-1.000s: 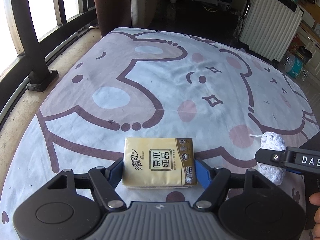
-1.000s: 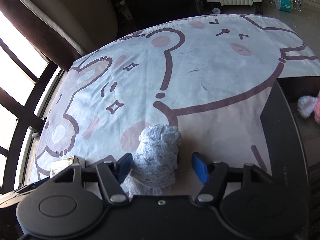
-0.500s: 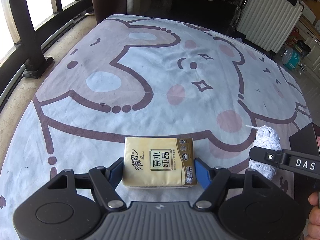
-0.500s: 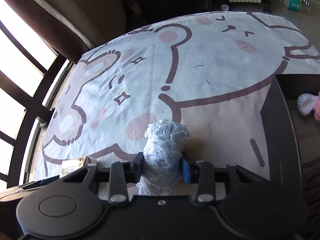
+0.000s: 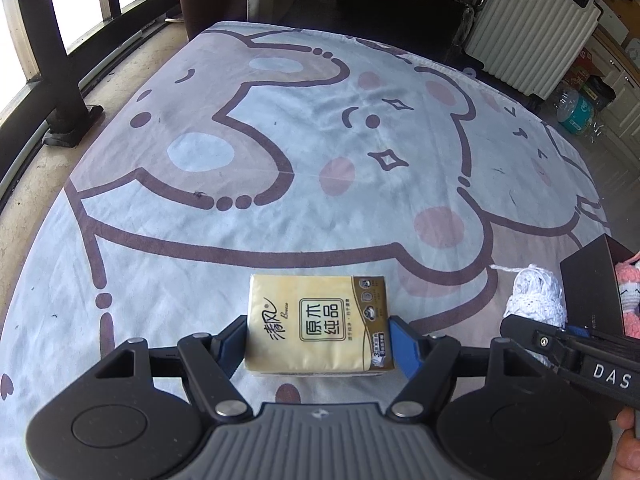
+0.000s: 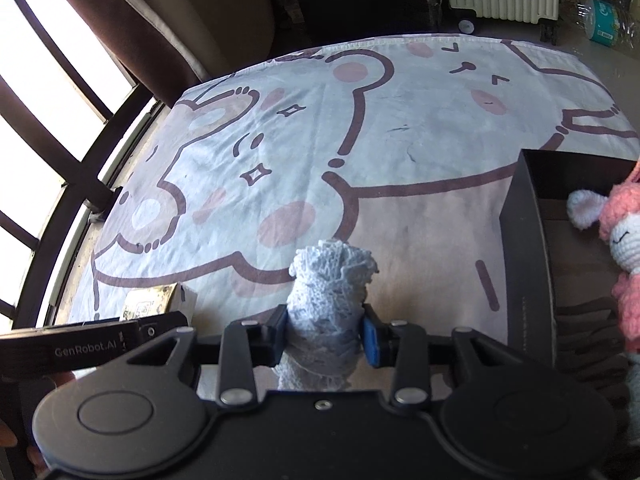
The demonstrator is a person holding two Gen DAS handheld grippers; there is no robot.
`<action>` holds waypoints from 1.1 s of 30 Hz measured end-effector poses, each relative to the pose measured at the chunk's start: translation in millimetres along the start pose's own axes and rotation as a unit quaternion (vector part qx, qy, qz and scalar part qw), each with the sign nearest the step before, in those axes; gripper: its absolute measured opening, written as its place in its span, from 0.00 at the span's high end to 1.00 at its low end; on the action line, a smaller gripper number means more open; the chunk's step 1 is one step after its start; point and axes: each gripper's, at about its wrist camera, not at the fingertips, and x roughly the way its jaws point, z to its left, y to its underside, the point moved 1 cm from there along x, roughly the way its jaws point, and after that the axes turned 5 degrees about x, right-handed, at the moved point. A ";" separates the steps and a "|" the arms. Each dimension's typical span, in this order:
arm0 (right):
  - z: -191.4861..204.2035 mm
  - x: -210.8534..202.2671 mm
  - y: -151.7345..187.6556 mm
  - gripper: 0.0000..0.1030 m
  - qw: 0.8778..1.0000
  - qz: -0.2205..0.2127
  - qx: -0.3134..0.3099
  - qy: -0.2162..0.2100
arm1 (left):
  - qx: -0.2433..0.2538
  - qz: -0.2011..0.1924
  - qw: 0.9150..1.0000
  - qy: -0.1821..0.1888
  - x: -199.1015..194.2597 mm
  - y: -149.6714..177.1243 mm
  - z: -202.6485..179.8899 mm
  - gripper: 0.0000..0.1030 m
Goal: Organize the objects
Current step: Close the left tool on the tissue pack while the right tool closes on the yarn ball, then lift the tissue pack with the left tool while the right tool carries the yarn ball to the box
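My left gripper (image 5: pixel 318 342) is shut on a yellow tissue pack (image 5: pixel 316 322) with Chinese print, held just above the cartoon bed sheet (image 5: pixel 280 152). My right gripper (image 6: pixel 324 338) is shut on a roll of white lace (image 6: pixel 326 304), held upright above the sheet. The lace roll (image 5: pixel 534 298) and the right gripper also show at the right of the left wrist view. The tissue pack (image 6: pixel 150 304) shows at the lower left of the right wrist view. A black open box (image 6: pixel 528 264) lies at the right with a pink and white crochet doll (image 6: pixel 624 256) in it.
A white suitcase (image 5: pixel 528 24) stands beyond the bed's far edge. Dark window bars (image 5: pixel 56 64) and a ledge run along the left. Water bottles (image 5: pixel 576 106) lie on the floor at the far right. The box corner (image 5: pixel 592 280) is next to the lace roll.
My right gripper has shut on the lace roll and lifted it. Both grippers have risen and swung to the right; the box and doll are now more in view.
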 end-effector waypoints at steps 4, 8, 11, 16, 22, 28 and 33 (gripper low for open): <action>-1.2 -8.1 5.3 0.63 1.000 0.000 -0.019 0.003 | 0.005 0.003 1.000 0.004 -3.6 1.7 -3.5 0.29; -5.3 -17.8 8.7 0.63 1.000 -0.002 -0.026 0.003 | 0.013 0.003 1.000 0.007 -7.7 2.3 -9.3 0.29; -8.8 -24.0 12.3 0.63 0.999 -0.003 -0.032 0.005 | 0.021 0.003 1.000 0.007 -11.1 2.8 -13.8 0.29; -13.6 -32.8 18.7 0.63 0.999 -0.003 -0.048 0.011 | 0.031 0.002 0.999 0.007 -16.3 3.7 -19.6 0.29; -17.6 -42.3 25.1 0.63 0.998 -0.007 -0.056 0.007 | 0.039 0.000 0.999 0.011 -22.2 3.2 -27.3 0.29; -19.3 -53.3 25.5 0.63 0.998 -0.017 -0.055 0.000 | 0.047 -0.010 0.999 0.018 -30.3 1.1 -36.8 0.29; -21.1 -63.2 22.6 0.63 0.998 -0.027 -0.052 -0.007 | 0.050 -0.015 0.998 0.020 -36.0 -1.3 -43.1 0.29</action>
